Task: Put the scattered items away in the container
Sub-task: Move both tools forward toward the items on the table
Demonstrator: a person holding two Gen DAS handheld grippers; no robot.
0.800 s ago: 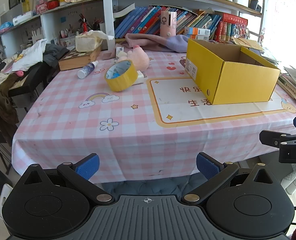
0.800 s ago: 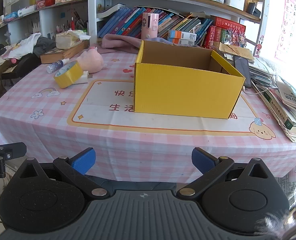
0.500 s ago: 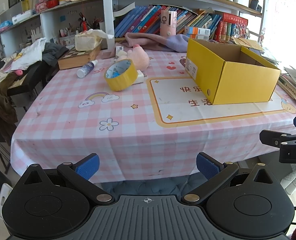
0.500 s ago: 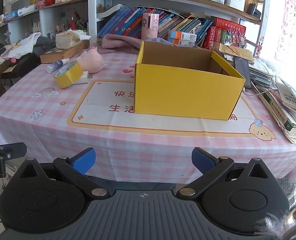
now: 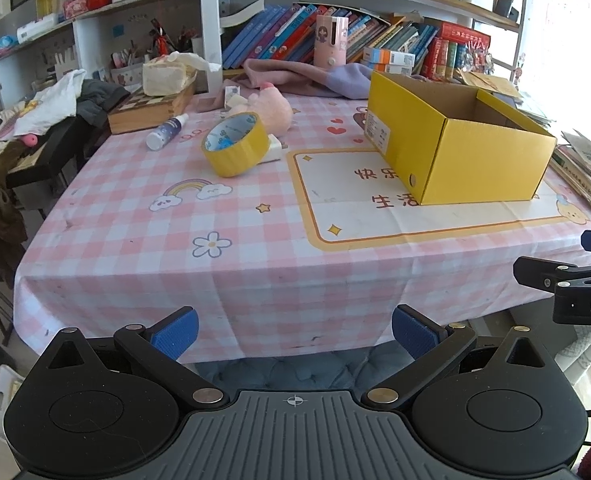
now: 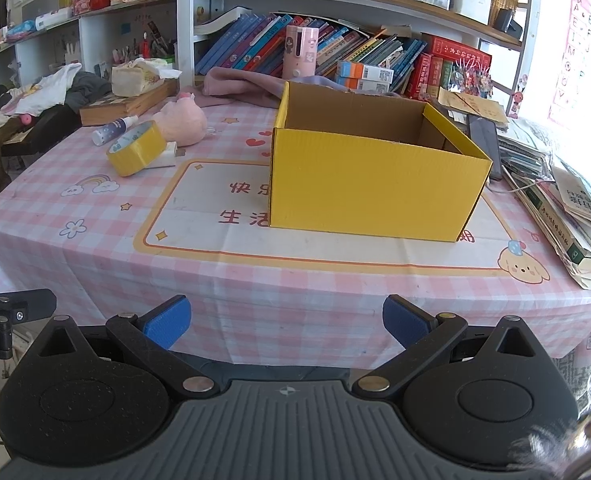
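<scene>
An open yellow cardboard box stands on the pink checked tablecloth; in the right wrist view the box looks empty. A yellow tape roll leans on a small white block. Behind it lie a pink plush toy and a small spray bottle. My left gripper is open and empty, off the table's front edge. My right gripper is open and empty, also before the front edge.
A wooden chess box with a tissue pack on it sits at the back left. Cloth and bookshelves line the back. Stacked books and papers and a phone lie right of the box. A chair with clothes stands left.
The left wrist view has crept slightly closer to the table. The right view is almost unchanged. Both grippers stay open and empty.
</scene>
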